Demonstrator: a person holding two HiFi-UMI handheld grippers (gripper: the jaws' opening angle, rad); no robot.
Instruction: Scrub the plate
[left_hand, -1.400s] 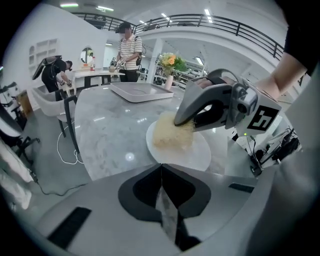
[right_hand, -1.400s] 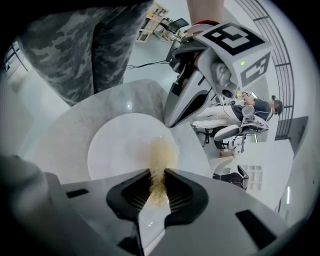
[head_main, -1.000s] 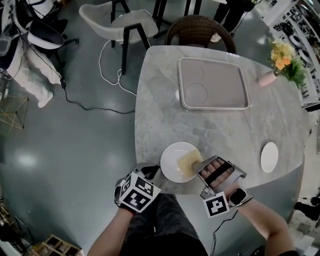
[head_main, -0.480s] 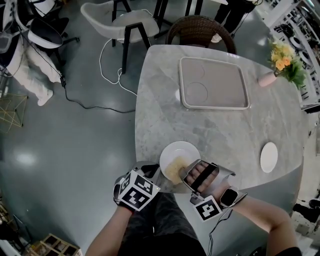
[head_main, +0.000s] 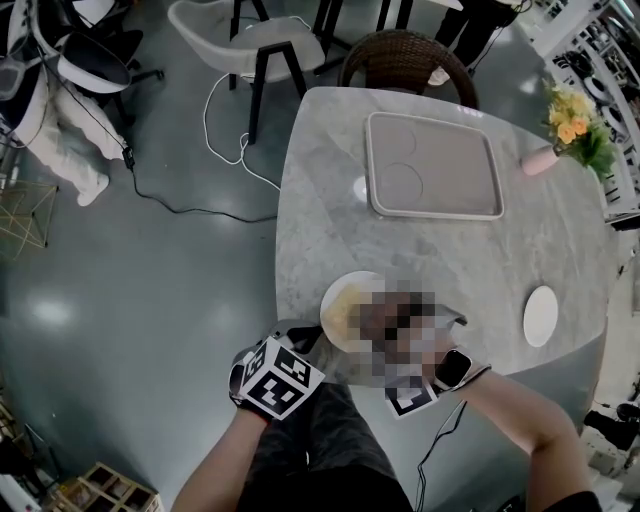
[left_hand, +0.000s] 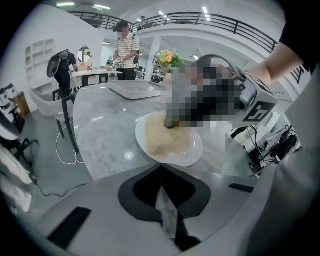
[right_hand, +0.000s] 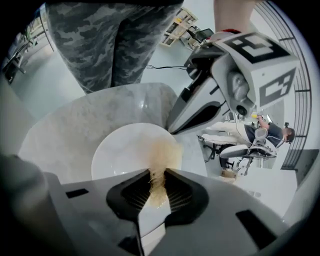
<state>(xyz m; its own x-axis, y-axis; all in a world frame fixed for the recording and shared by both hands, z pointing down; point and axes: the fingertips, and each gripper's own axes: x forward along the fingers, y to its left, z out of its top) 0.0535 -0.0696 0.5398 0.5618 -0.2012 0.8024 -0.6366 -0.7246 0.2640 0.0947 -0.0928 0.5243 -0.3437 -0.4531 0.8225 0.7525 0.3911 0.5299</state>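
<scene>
Where plate sits: marble table | glossy grey floor | wicker chair beyond

Left gripper has fingers pressed together; right gripper clamps a tan scrubber.

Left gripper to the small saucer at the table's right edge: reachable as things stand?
Probably not directly. The left gripper sits at the near-left rim of the plate, and the right gripper, shut on the scrub pad, plus its forearm lie between it and the saucer.
</scene>
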